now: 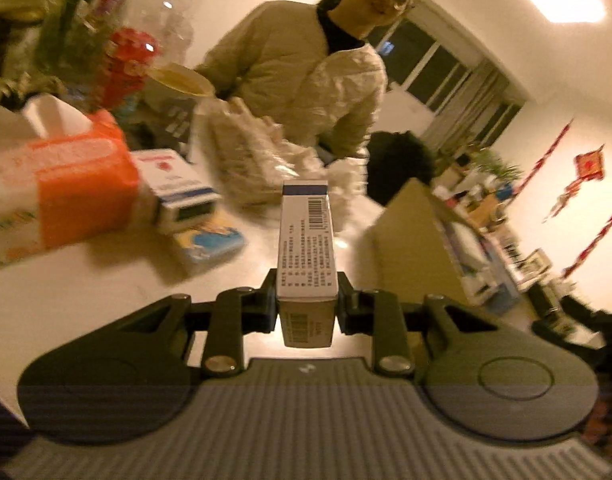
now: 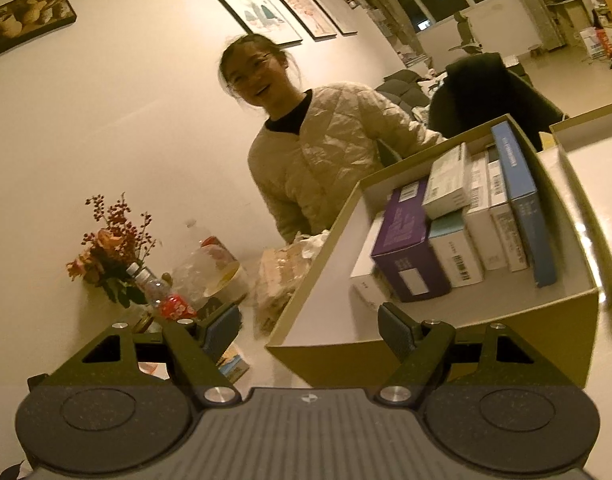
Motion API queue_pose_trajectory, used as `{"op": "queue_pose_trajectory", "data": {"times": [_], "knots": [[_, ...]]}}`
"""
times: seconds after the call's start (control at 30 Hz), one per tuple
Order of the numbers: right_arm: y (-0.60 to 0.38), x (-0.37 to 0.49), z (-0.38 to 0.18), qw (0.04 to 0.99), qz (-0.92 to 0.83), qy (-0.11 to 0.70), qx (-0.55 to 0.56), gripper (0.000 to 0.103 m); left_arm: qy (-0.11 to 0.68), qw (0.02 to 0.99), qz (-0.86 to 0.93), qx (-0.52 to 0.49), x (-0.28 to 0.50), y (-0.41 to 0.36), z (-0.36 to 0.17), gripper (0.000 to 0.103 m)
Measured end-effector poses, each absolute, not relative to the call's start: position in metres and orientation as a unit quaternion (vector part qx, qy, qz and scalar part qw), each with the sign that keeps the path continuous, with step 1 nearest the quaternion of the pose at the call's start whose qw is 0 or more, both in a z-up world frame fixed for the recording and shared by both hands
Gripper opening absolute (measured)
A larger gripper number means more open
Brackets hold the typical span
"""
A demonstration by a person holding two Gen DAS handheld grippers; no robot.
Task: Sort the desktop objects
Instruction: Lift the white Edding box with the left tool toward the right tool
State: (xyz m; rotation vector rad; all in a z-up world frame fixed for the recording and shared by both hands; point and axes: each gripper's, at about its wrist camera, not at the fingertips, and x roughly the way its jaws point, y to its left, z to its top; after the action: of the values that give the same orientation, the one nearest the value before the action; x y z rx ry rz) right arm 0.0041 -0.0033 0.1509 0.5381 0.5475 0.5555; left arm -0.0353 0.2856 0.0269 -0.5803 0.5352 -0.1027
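While clamped between the pads of the left gripper (image 1: 307, 300), slim white medicine box (image 1: 307, 240) held lengthwise, far end pointing away over the white table (image 1: 106, 280), barcode showing on its top face and another on the near end. Gripped near its near end, clear of the tabletop. Beyond it on the left: orange tissue pack (image 1: 62, 188) with a tissue sticking up, white-and-blue carton (image 1: 182, 188) just beside it, and a small blue-printed packet (image 1: 210, 242) lying flat in front of that carton. Further back – clear plastic bottles (image 1: 166, 12), a red can (image 1: 130, 60) and a paper bowl (image 1: 182, 80), all blurred. Tan cardboard box (image 1: 417, 232) to the right of the held item, only its corner and wall visible there.

Right gripper (image 2: 309, 330) spread wide, nothing between the pads, hovering at the near wall of the same tan box (image 2: 345, 264). Inside – a purple carton (image 2: 409, 248), several white cartons (image 2: 457, 256) standing side by side and a tall blue one (image 2: 521, 200) leaning at the right end (labels too small to read). Second open box (image 2: 585, 184) just beside it on the right. Person in a pale quilted jacket (image 2: 325, 160) across the table; vase of red-berried flowers (image 2: 114, 240) at the left.
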Motion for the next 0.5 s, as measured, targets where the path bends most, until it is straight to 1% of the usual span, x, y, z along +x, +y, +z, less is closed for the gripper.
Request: {"op": "queue_pose_trajectory", "data": {"times": [0.5], "knots": [[0.042, -0.002, 0.145, 0.841, 0.349, 0.295, 0.289, 0.078, 0.234, 0.852, -0.21, -0.418, -0.023, 0.258, 0.017, 0.025]]}}
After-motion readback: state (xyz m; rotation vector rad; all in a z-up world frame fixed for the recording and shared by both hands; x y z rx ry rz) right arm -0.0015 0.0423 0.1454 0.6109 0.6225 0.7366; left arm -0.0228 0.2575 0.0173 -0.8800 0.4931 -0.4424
